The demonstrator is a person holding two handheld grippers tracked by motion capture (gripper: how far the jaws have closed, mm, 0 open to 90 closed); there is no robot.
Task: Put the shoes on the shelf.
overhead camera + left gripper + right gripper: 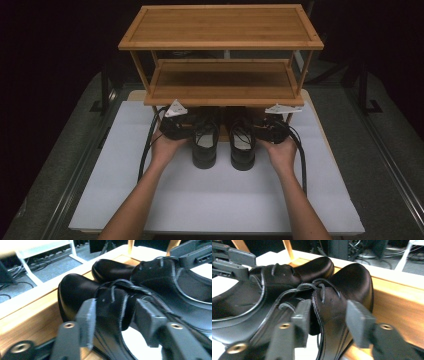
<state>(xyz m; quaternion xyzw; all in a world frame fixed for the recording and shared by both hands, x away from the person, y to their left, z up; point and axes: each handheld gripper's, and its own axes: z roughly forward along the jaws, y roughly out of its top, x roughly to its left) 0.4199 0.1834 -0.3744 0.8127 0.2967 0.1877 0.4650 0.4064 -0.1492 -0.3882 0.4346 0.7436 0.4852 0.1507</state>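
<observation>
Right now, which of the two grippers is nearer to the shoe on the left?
Left. The left gripper is right at the outer side of the left shoe, its jaws around the laced flap. The right gripper is beside the right shoe, one shoe farther away.

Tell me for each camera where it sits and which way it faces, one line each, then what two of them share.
High view: above the person's side, looking forward and down at the wooden rack, white table, two black shoes; both forearms, left gripper and right gripper show.
Left gripper view: on the left gripper, looking along its jaws, which straddle the left shoe.
Right gripper view: on the right gripper, jaws straddling the right shoe.
Shared: both gripper views show both shoes, toes on the rack's bottom board.
</observation>
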